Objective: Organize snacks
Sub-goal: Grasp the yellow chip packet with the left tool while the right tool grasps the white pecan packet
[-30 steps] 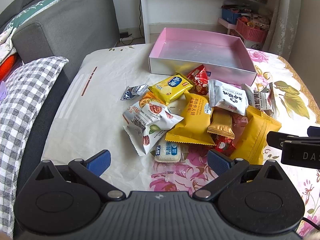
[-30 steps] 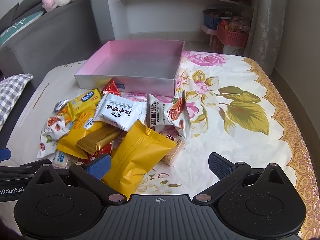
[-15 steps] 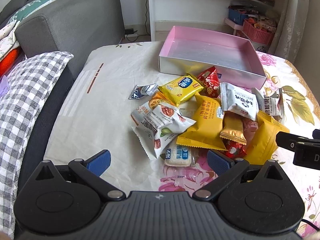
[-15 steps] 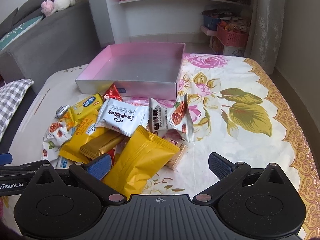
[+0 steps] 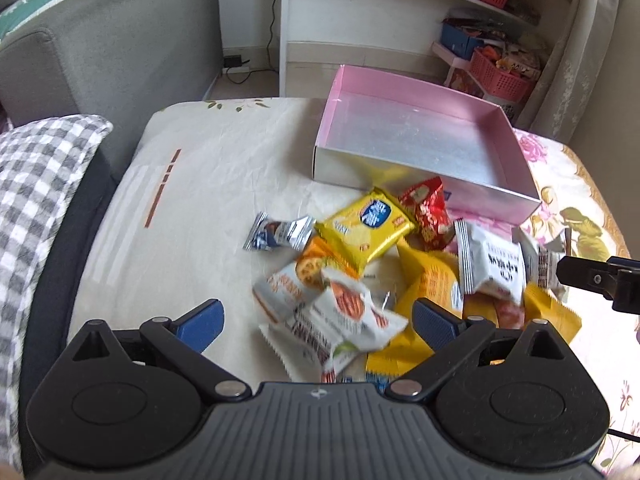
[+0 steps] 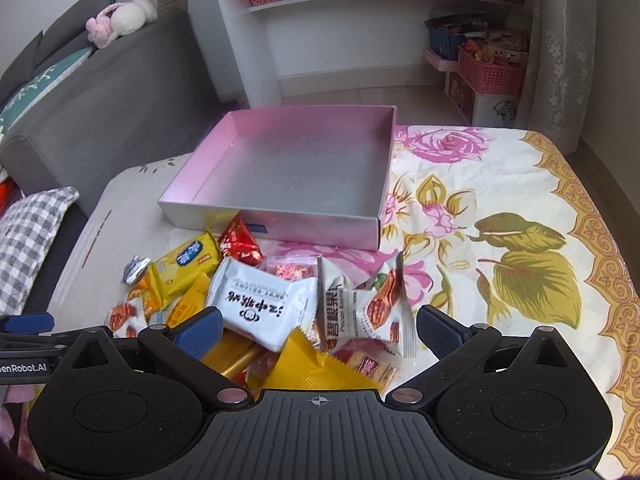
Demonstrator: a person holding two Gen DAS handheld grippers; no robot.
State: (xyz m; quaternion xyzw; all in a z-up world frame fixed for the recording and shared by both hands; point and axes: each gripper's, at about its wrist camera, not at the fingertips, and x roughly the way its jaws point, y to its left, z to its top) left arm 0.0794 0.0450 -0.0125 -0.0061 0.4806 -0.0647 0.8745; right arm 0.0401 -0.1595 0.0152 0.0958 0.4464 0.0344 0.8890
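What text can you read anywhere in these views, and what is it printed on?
"Pecan Kernel", with Chinese characters alongside: white nut packet.
"enRobot.AI", cut off at the frame edge: body of the left hand-held gripper.
Large Chinese characters, legible: white snack packet.
Blue logo, too blurred to read: yellow biscuit packet.
All other wrappers and the shelf labels: too small or blurred.

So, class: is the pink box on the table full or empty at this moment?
Empty. The pink box shows only its bare silver floor in both views; all the snack packets lie on the tablecloth in front of it.

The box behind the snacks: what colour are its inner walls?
Pink, with a silvery floor; the box shows best in the right wrist view.
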